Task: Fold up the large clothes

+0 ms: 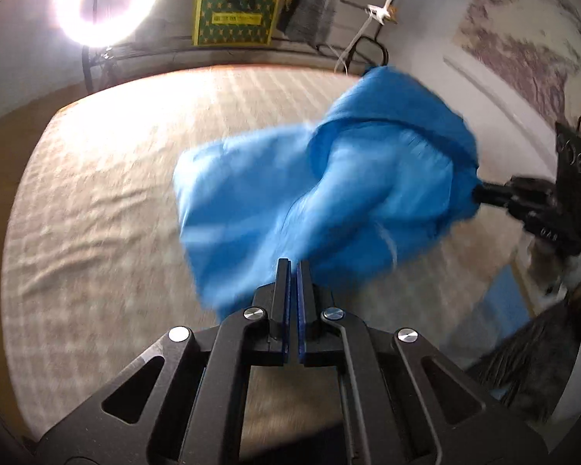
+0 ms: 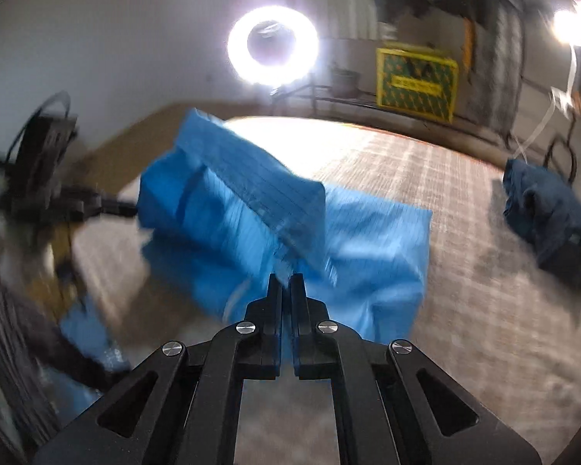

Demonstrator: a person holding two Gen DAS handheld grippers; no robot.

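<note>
A: Left tool (image 1: 293,267) and right tool (image 2: 286,281) are each clamped on the blue garment (image 1: 329,178).

B: It is stretched between them above the bed (image 1: 97,193), with open room ahead.

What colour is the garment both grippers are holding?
Bright blue garment with fine darker stripes, clearest in the right wrist view.

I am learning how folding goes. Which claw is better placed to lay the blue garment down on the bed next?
Neither clearly: both should lower together. The left claw and the right claw are each shut on an edge of the blue garment, which hangs between them above the bed.
</note>
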